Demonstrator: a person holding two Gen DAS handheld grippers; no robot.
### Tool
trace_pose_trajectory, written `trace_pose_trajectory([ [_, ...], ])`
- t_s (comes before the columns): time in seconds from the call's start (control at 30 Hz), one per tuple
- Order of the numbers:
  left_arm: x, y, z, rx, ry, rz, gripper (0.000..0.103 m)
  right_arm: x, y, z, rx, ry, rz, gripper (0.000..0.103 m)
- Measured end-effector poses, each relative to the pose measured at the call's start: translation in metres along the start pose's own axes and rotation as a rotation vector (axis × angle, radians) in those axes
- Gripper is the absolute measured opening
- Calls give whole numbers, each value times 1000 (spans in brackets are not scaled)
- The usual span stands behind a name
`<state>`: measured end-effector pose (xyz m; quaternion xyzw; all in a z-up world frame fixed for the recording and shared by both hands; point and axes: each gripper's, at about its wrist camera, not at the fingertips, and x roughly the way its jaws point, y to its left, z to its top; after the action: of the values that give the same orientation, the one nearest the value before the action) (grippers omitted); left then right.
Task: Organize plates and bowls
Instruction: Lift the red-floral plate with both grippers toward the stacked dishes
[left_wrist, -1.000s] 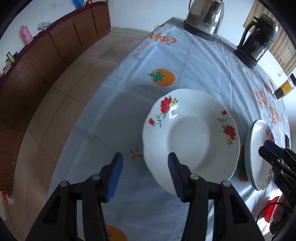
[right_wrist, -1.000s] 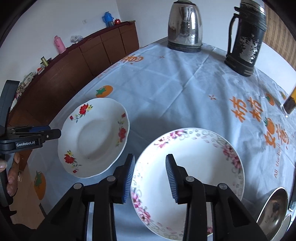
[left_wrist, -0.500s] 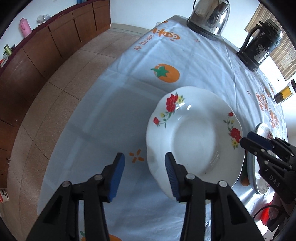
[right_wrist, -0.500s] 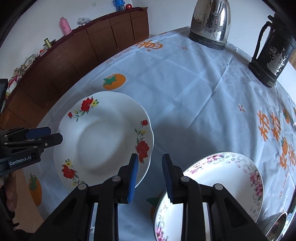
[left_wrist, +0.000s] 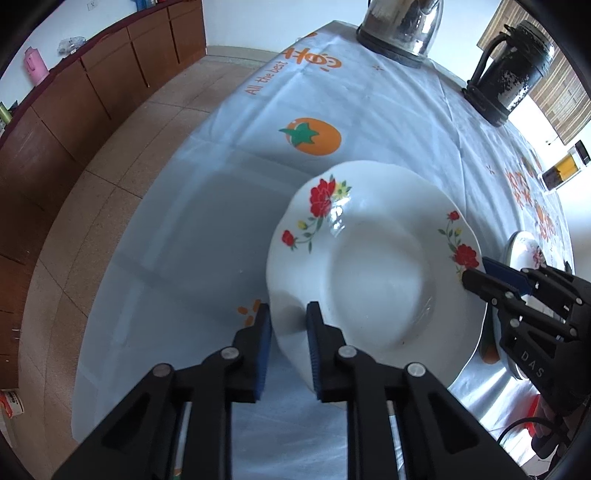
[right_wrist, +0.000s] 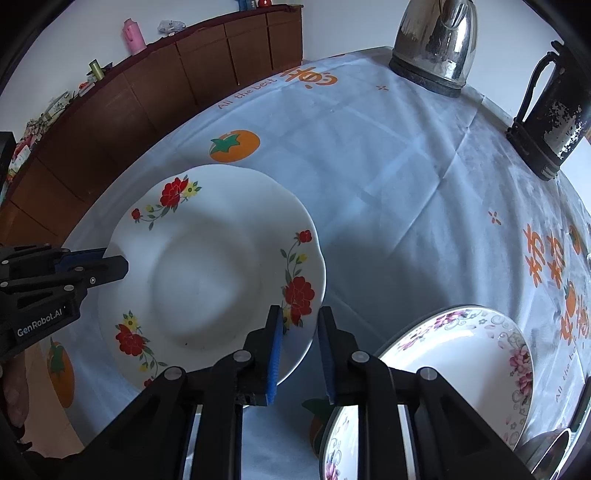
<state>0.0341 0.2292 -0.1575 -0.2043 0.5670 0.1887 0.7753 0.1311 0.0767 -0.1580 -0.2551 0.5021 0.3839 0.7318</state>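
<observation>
A white deep plate with red flowers lies on the tablecloth; it also shows in the right wrist view. My left gripper straddles its near-left rim, jaws narrowed around the rim with a small gap showing. My right gripper straddles the opposite rim, jaws also partly closed around it. A second plate with pink flowers lies to the right of the right gripper, its edge visible in the left wrist view.
A steel kettle and a dark thermos jug stand at the far end of the table. A glass jar stands at the right edge. A steel bowl sits at the lower right. A wooden sideboard runs along the wall.
Both grippers have moved in onto the red-flower plate's opposite rims and narrowed their jaws. The right gripper left the pink-flower plate and shifted left.
</observation>
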Motion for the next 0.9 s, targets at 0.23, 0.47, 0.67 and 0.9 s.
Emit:
trace_pose_trajectory([
  [0.23,-10,-4,-2,11,-13,27,16,-7,1,-2,18,0,8,20],
  [0.47,-22,-6,-1,6,-27,33,17,-24,1,-3,26,-29,18,19],
  [0.67,-35,-11,-7,21,-38,44,17,-37,0,-11,40,-53,29,19],
  [0.9,-48,-25,-11,53,-59,48,17,-54,-7,-21,59,-84,25,19],
])
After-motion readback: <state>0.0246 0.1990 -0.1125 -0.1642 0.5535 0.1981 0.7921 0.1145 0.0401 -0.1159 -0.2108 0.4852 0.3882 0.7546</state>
